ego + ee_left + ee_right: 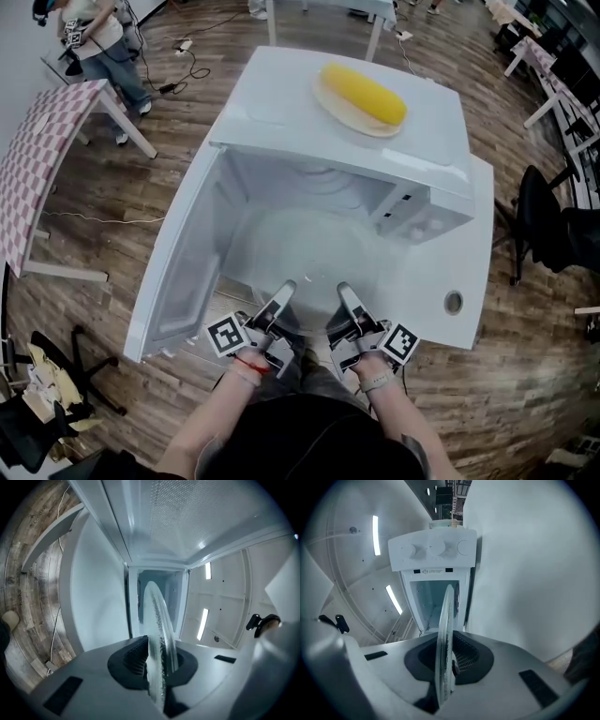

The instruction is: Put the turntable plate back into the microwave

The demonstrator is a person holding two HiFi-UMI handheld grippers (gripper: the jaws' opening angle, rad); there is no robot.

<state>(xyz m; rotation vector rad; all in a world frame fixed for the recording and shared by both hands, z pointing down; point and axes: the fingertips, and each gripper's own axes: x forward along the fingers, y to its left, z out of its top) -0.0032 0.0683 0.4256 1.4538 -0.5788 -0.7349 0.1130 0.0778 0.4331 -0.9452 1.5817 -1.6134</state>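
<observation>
Holding glass plate (298, 246) at microwave (272, 94) mouth, left gripper (284, 292), right gripper (345, 292) both clenched on rim; slide in level, evenly.

At mid-frame in my head view the turntable plate (305, 248) is nearly lost, clear glass against the microwave (281, 103) floor; its far rim I cannot trace.

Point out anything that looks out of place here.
A corn cob on a beige dish sits on top of the microwave, an odd perch. The glass turntable plate is not seated inside: the left gripper and right gripper clamp its near rim at the open front.
</observation>
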